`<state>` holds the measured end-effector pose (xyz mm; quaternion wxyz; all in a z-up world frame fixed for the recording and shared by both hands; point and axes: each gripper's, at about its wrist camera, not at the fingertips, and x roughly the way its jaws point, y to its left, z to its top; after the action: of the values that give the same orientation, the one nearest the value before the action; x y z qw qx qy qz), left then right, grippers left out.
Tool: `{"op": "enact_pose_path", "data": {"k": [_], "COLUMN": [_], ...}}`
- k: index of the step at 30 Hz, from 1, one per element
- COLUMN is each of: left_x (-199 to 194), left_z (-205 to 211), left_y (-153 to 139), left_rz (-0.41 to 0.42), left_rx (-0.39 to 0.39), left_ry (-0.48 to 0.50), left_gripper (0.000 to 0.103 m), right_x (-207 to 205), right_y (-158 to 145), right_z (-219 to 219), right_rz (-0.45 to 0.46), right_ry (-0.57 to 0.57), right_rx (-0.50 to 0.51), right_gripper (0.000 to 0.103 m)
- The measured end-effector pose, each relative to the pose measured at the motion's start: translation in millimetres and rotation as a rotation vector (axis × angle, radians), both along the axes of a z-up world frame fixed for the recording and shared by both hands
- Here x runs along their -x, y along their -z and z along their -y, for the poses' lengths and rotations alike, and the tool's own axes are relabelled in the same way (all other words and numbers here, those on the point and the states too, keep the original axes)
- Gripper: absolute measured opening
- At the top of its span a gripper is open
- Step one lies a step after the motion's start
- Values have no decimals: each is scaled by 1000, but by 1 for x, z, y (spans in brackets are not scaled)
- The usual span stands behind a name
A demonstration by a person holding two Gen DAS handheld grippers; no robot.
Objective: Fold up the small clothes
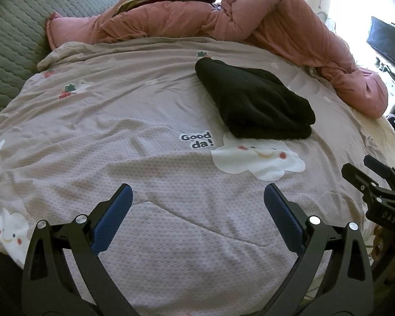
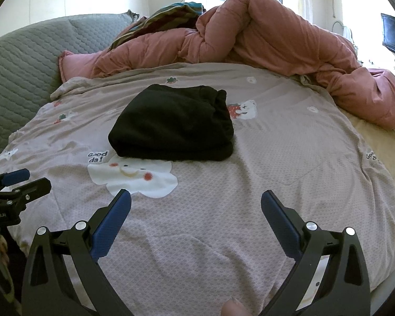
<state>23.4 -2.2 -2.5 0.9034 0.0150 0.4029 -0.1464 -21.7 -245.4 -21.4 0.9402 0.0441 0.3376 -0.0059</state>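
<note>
Bedding fills both views: a black garment (image 2: 172, 123), already folded into a compact bundle, is laid mid-bed on a cartoon-print cover (image 2: 223, 223). Left tongs (image 1: 197, 205) and right tongs (image 2: 196, 208) are held spread and empty, apparently drawn clear.

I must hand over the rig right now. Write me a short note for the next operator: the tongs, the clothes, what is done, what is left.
Left tongs: open, empty, above the printed bed cover.
Right tongs: open, empty, also above the cover.
Black garment: lies folded in a compact bundle on the cover, just behind the white cloud print; neither tongs touches it.
Done: this piece looks folded.
Left: no other small clothes show on the cover; check for more.
</note>
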Motion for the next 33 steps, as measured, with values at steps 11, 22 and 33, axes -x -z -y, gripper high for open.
{"op": "enact_pose_path", "data": {"k": [11, 22, 33], "left_x": [0, -1, -1], "left_z": [-2, -4, -2], "left_y": [-1, -1, -1], "left_rz": [0, -2, -3], "left_rx": [-5, -15, -25], "left_ry": [-5, -9, -13], "left_gripper": [93, 93, 93], "right_x": [0, 0, -1], "right_y": [1, 0, -2], "right_z": [-1, -4, -3], "right_rz": [-3, -7, -7], "right_ry": [-8, -10, -8], "right_rx": [5, 4, 9], "right_gripper": [98, 98, 98]}}
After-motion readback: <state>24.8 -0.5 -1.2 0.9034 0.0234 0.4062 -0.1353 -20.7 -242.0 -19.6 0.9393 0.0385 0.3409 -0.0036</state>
